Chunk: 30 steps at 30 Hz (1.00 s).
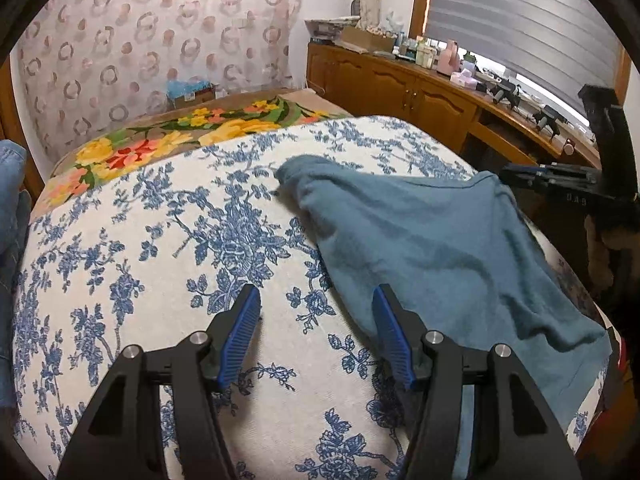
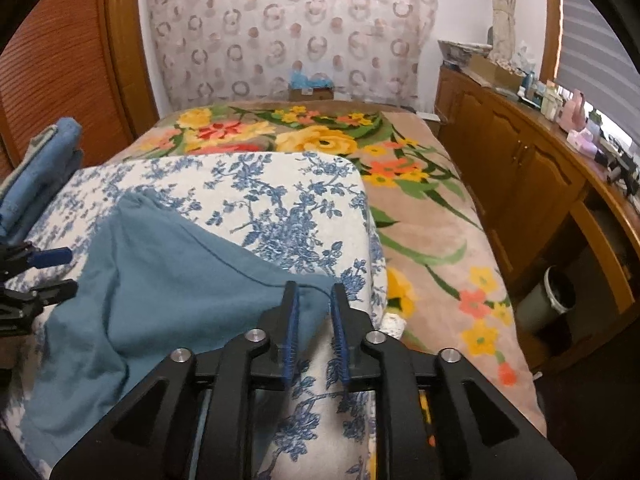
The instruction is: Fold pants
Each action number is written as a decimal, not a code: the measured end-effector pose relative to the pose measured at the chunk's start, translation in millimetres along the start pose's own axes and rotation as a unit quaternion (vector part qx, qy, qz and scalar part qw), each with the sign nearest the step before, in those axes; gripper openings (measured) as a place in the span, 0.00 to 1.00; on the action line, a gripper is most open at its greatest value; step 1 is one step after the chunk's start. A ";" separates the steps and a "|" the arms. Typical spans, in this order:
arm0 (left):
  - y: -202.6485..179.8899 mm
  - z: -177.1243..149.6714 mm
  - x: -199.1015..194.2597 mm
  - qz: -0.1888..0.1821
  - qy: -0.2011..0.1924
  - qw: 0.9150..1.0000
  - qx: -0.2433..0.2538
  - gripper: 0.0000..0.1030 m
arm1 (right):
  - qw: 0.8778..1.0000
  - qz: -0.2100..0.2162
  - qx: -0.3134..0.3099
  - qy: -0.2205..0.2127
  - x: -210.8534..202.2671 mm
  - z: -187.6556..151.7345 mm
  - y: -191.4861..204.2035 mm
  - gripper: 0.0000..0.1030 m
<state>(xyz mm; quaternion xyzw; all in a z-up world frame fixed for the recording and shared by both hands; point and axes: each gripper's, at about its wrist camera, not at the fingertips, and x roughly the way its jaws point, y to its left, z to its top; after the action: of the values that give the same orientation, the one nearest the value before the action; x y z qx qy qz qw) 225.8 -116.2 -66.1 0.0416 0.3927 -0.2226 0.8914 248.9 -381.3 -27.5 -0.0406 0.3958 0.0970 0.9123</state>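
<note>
Teal blue pants [image 1: 440, 240] lie crumpled on a white cloth with blue flowers [image 1: 160, 240] on the bed. My left gripper [image 1: 316, 300] is open and empty, just left of the pants' near edge. My right gripper [image 2: 314, 300] is shut on a corner of the pants [image 2: 180, 280] at the right edge of the flowered cloth [image 2: 280, 200]. The right gripper also shows at the right edge of the left wrist view [image 1: 508, 174]. The left gripper shows open at the left edge of the right wrist view [image 2: 68, 272].
A flowered brown blanket [image 2: 420, 220] covers the bed beyond and right of the cloth. Folded blue clothes [image 2: 44, 168] lie at the left. A wooden cabinet [image 2: 520, 160] with bottles stands along the right. A bin [image 2: 548, 296] stands below it.
</note>
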 end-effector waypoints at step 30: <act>-33.5 -23.5 -31.0 -0.003 0.023 0.999 0.028 0.57 | 1.000 -0.002 0.011 -0.019 -15.7 -16.2 -4.3 0.19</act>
<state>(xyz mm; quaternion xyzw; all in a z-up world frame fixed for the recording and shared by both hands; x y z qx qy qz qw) 177.1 -129.1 -56.6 0.0704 0.4069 -0.2350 0.8799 227.7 -390.2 -27.1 -0.0293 0.3792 0.0912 0.9203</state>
